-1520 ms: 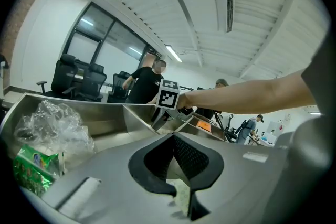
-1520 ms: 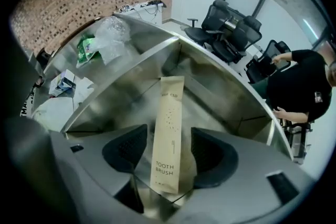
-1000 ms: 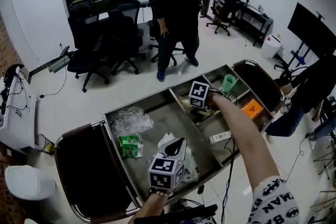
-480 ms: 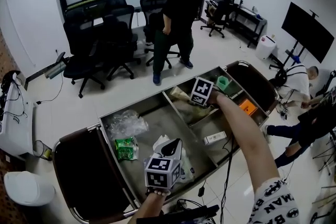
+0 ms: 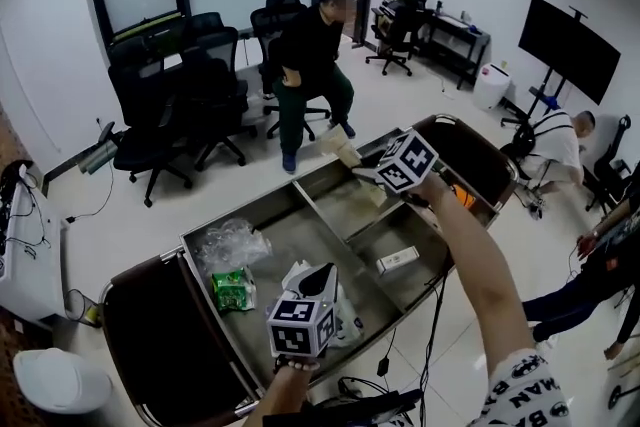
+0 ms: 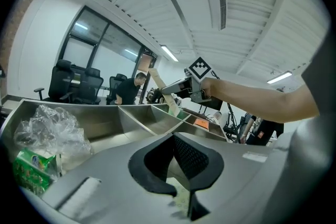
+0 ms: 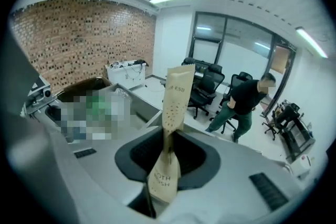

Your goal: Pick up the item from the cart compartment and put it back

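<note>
A long tan paper packet [image 5: 343, 151] hangs in the air above the far right part of the steel cart [image 5: 240, 207]. My right gripper [image 5: 366, 172] is shut on its lower end. In the right gripper view the packet [image 7: 174, 107] stands up from between the jaws of that gripper [image 7: 166, 168]. From the left gripper view the packet [image 6: 158, 83] and the right gripper [image 6: 177, 86] show high over the compartments. My left gripper [image 5: 327, 281] hovers low over the cart's near middle with its jaws together and nothing visibly held.
The cart holds a clear plastic bag [image 5: 228, 243], a green packet [image 5: 232, 290], a white bag [image 5: 298, 274], a small white box [image 5: 397, 261] and an orange item [image 5: 462, 198]. A person [image 5: 310, 65] sits beyond it among office chairs [image 5: 170, 105]. Another person [image 5: 560, 140] crouches at right.
My right gripper has risen out of the far compartment, up and to the right, with the tan packet in it. The person beyond the cart has sat down. My left gripper has stayed put.
</note>
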The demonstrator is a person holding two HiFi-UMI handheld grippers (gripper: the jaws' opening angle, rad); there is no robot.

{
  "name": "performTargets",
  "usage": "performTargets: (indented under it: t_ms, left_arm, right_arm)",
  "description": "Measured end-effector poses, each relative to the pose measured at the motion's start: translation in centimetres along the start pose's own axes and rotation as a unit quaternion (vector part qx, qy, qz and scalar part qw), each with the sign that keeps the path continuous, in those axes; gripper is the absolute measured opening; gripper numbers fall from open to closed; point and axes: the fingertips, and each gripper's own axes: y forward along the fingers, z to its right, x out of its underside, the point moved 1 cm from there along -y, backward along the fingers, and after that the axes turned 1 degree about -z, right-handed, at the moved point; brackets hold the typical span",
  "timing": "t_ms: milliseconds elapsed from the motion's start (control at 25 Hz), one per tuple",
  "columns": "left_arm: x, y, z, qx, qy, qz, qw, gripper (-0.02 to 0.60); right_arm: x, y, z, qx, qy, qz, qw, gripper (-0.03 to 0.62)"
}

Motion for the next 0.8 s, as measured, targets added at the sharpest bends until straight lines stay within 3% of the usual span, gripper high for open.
performTargets:
  t_ms: [480,800]
  left_arm:
    - [-1.3,0.4,1.8,0.013,0.031,0.017,0.9993,0.005]
    - [-1.6,-0.5,3.0,0.021,0.048,0.032,0.9981,0.005]
  right_arm:
    - [1.5,-11.9,-3.2,0.071,0.076,0.14,0.985,0.085]
    - [4.5,-19.6,-7.6,0.138,0.115,0.222,0.958,0.084]
